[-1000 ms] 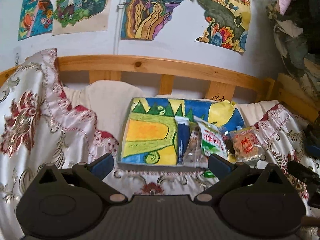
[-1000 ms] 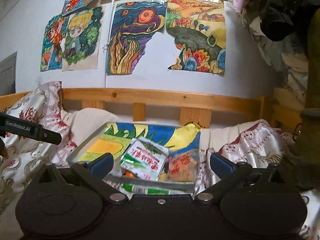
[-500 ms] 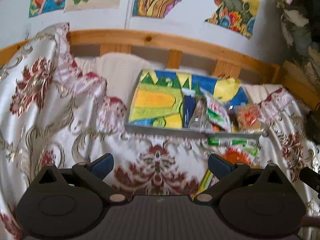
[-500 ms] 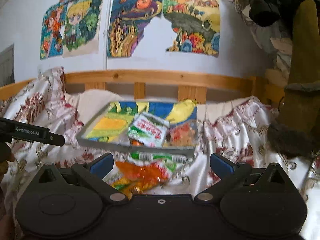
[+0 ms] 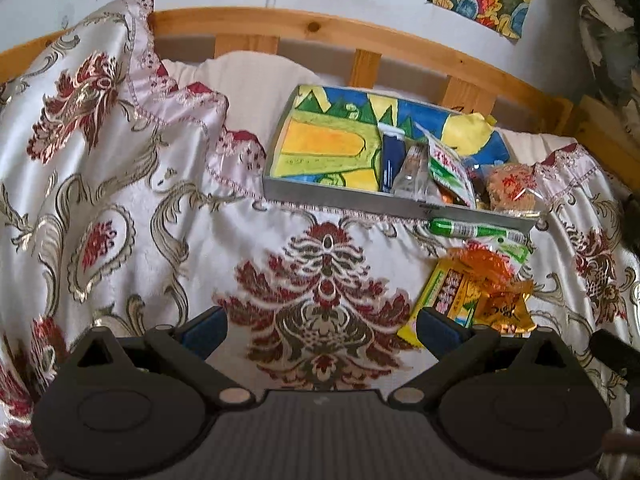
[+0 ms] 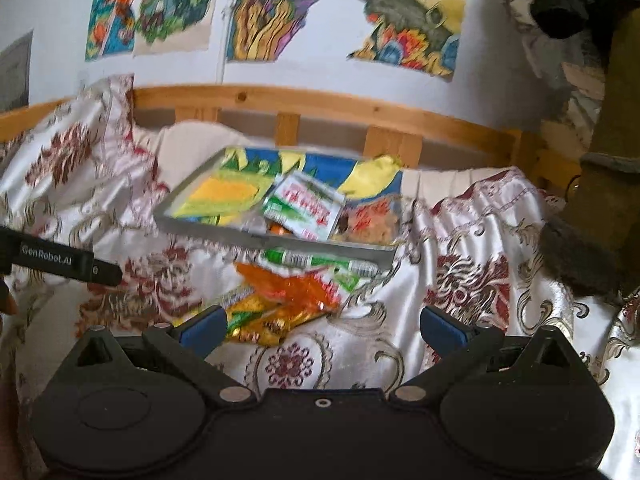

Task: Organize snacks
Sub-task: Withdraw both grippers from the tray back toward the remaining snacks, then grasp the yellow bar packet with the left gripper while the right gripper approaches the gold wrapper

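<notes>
A shallow grey tray point(image 5: 344, 196) with a painted bottom lies on the bed; it also shows in the right wrist view point(image 6: 208, 232). Its right part holds a blue tube point(image 5: 390, 156), a white-green packet point(image 5: 448, 168) point(image 6: 304, 208) and a clear-wrapped biscuit point(image 5: 514, 186). In front of the tray lie a green stick pack point(image 5: 468, 230) point(image 6: 316, 260), an orange wrapper point(image 5: 492, 276) point(image 6: 292, 286) and a yellow-green packet point(image 5: 448, 296). My left gripper point(image 5: 320, 330) is open and empty, left of the loose snacks. My right gripper point(image 6: 322, 326) is open and empty, just before them.
A floral satin cover point(image 5: 120, 208) drapes the bed. A wooden rail point(image 5: 360, 36) and a wall with paintings stand behind. A dark bulky shape point(image 6: 600, 200) fills the right side of the right wrist view. The left gripper's body point(image 6: 60, 262) shows at that view's left.
Both views have tilted down and drawn back over the bed. The loose snacks in front of the tray have come into view. Both grippers stay open.
</notes>
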Motion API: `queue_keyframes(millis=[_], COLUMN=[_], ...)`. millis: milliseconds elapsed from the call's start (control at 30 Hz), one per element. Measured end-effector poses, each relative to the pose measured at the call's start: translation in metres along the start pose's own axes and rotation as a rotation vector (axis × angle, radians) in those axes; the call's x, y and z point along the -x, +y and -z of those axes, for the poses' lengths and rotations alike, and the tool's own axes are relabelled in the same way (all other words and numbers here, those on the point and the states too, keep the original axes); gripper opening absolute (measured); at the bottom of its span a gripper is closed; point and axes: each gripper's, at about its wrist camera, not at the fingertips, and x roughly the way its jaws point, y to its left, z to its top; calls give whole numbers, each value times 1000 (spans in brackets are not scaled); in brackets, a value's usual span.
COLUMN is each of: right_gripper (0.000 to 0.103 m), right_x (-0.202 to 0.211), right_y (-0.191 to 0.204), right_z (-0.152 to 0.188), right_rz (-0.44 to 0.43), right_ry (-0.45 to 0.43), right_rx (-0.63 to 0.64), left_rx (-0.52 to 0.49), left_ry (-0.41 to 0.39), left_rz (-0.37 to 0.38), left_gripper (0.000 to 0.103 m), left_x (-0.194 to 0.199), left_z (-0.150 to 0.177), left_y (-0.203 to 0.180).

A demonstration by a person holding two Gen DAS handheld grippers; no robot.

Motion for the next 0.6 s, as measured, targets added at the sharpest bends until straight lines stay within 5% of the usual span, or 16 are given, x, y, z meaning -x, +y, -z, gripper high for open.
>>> queue_keyframes(millis=[600], right_gripper=[102], right_x=[-19], right_y=[14], right_z=[4], right_rz=[-4], right_ry=[106], right_rx=[76], left_rx=[-15], left_ry=[41], left_rz=[-14], left_gripper=[102], left_x=[-10], left_z=[4], left_y=[-5])
